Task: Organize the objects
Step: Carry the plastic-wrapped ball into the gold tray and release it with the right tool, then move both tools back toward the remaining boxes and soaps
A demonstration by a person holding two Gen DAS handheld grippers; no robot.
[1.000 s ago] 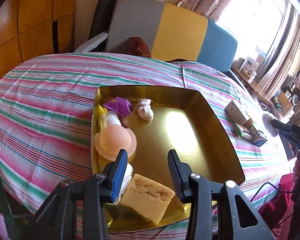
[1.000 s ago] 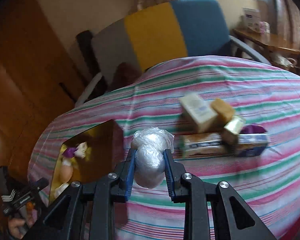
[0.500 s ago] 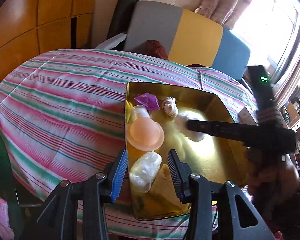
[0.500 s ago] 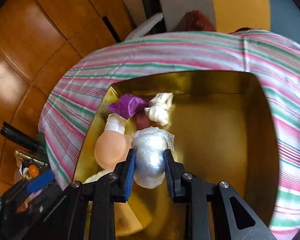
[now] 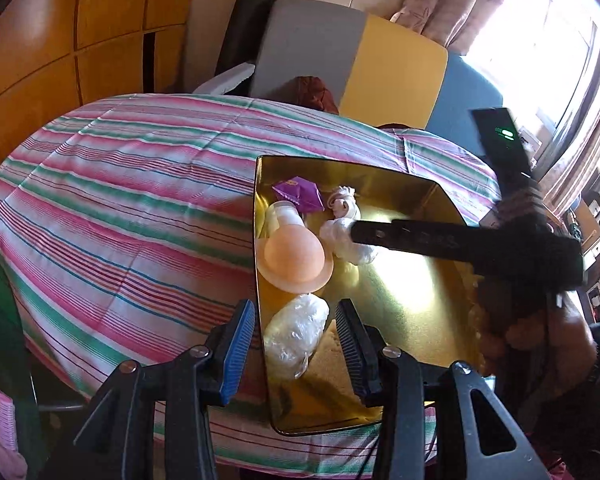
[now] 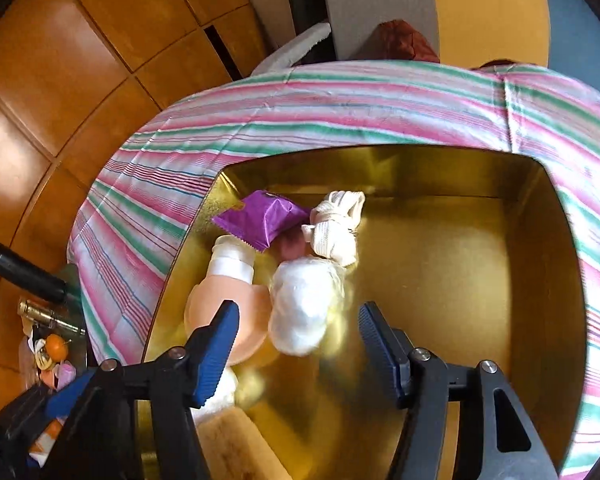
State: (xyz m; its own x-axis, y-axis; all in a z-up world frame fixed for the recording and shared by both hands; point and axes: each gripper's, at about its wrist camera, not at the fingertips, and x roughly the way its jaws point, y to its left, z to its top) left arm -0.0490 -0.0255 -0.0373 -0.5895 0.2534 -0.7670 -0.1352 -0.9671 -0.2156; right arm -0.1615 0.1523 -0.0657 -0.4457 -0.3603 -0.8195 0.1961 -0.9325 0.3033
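A gold tray (image 5: 440,200) sits on a worktop (image 5: 120,200) draped in a pink, green and white striped cloth, already holding a scatter of small household items. The right gripper (image 6: 296,328), reaching in from the right side in the left wrist view, hangs over the middle of the tray with its jaws opening; a white plastic-wrapped bundle (image 6: 304,308) lies on the tray floor between its blue pads (image 6: 216,344), which no longer press on it. That bundle rests just beside a peach dome-shaped object (image 5: 294,256) with a white neck, and near a knotted coil of white cord (image 6: 336,224) and a purple packet (image 6: 264,218) tucked towards the tray's far left corner. The left gripper (image 5: 296,354) hovers at the tray's near left edge, its jaws partly spread and gripping nothing; below them lie a second clear-wrapped bundle (image 5: 296,334) and a tan sponge-like block (image 5: 332,364), both inside the tray at its near end. Behind the worktop stands a chair (image 5: 380,64) with grey, yellow and blue panels, a dark red cloth (image 5: 310,92) on its seat, wooden cabinets (image 5: 80,32) to the left and a curtained window (image 5: 540,40) to the right
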